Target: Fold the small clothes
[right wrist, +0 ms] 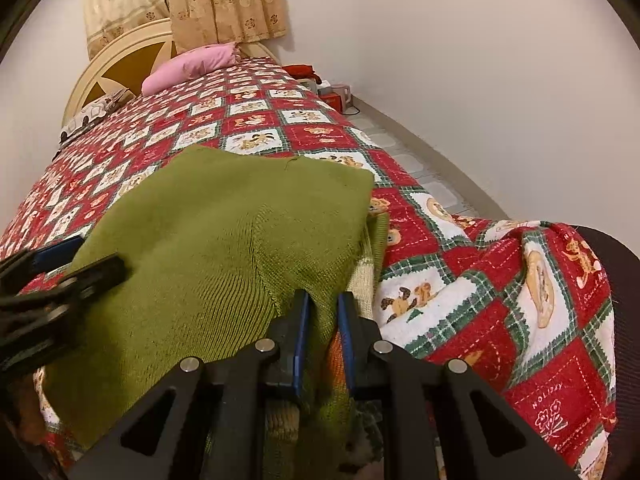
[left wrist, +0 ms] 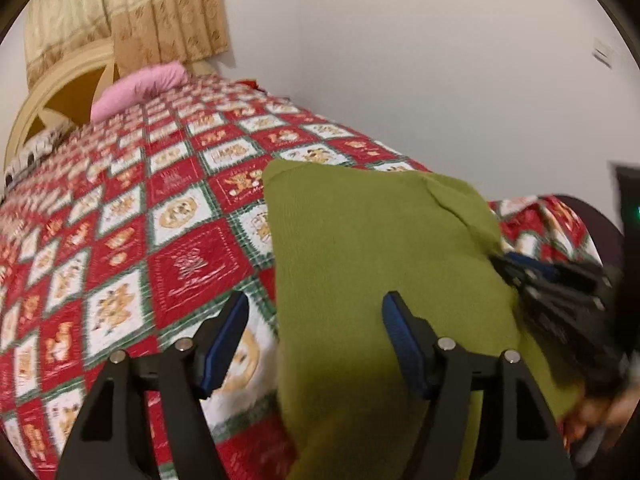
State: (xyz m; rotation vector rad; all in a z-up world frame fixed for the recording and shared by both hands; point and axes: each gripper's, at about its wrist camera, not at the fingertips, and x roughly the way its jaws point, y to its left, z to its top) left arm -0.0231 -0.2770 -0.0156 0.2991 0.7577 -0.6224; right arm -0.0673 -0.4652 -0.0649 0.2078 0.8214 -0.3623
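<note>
An olive-green knit garment (left wrist: 372, 248) lies folded on a red and white patchwork quilt (left wrist: 120, 240) that covers a bed. My left gripper (left wrist: 314, 312) stands open above the garment's left edge, one finger over the quilt and the other over the knit, with nothing pinched. In the right wrist view the same garment (right wrist: 224, 240) fills the middle. My right gripper (right wrist: 323, 308) is shut on a fold at its near right edge, and green cloth shows between the blue pads. Cream and orange knit peeks out under that fold. Each gripper shows in the other's view, blurred.
A pink pillow (right wrist: 188, 68) and a cream headboard (right wrist: 120, 60) are at the far end of the bed, below a beige curtain (right wrist: 224, 0). A white wall runs along the right side. Tiled floor (right wrist: 420, 168) and small boxes (right wrist: 332, 92) lie beside the bed.
</note>
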